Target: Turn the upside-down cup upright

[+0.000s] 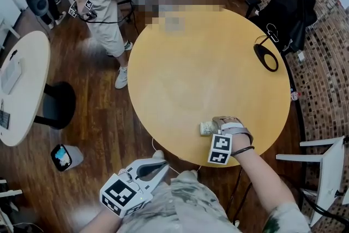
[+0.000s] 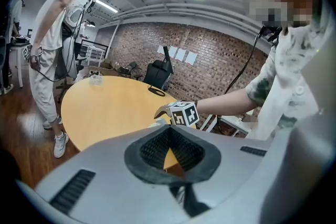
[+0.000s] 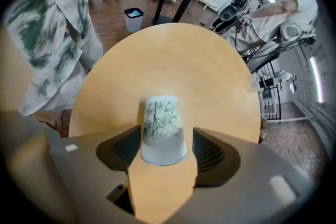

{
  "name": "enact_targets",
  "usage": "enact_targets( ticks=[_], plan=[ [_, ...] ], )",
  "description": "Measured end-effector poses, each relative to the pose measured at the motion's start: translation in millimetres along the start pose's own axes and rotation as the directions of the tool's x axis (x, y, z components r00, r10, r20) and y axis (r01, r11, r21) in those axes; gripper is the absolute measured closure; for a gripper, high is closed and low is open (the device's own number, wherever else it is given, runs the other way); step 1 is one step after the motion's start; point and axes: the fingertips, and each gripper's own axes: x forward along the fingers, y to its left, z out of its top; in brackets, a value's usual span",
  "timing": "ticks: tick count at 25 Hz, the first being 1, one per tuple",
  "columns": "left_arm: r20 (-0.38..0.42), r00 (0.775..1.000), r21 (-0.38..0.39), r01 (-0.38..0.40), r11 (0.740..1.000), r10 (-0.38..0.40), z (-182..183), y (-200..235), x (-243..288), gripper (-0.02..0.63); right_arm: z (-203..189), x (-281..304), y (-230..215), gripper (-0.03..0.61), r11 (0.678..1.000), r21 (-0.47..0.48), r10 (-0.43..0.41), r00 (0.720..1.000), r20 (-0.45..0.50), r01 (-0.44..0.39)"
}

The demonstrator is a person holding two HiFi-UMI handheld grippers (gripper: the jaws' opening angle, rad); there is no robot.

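Round yellow table (image 1: pixel 180 63) on a dark plank floor (image 1: pixel 92 101), brick wall (image 2: pixel 210 50) behind; a bystander (image 1: pixel 103 8) stood at the far side and a black loop-shaped object (image 1: pixel 266 57) lay near the far right rim. Item one: cup (image 3: pixel 164 128), pale with a green bamboo print, at the table's near edge close to the operator. Its wide mouth faced the right gripper and its narrow base pointed away, so it appeared tipped onto its side rather than standing either way up; the head view was too small to settle this. Item two: right gripper (image 1: pixel 218 127), angled steeply down, jaws spread to either side of the cup, the left pad at or just beside its wall and a sliver of table showing at the right pad, so no real pinch. Item three: left gripper (image 1: pixel 158 161), held back off the table edge by the operator's body, jaws pressed together at the tips, nothing between them. Condition note, as judgement: the cup was not yet upright. Risks: unclamped and round, it could roll toward the near rim and drop; closing on the tapered wall near the mouth could squeeze it forward out of the pads; a thin wall might crush under a hard grip.
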Motion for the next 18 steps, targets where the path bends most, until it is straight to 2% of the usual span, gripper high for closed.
enact_targets(
  ticks=[4, 10, 18],
  plan=[
    [-0.004, 1.000, 0.003, 0.013, 1.000, -0.013, 5, -4, 8, 0.606, -14, -8, 3, 0.238, 0.999, 0.030, 0.033, 0.999, 0.029, -0.034],
    [0.000, 1.000, 0.009, 0.027, 1.000, -0.027, 10, -10, 19, 0.606, -33, 8, 29, 0.218, 0.990, -0.037, 0.138, 0.990, 0.012, -0.138],
    [0.004, 1.000, -0.002, 0.003, 1.000, -0.003, 8, -9, 16, 0.606, -39, 8, 27, 0.244, 0.991, -0.039, 0.130, 0.991, -0.011, -0.130]
  ],
)
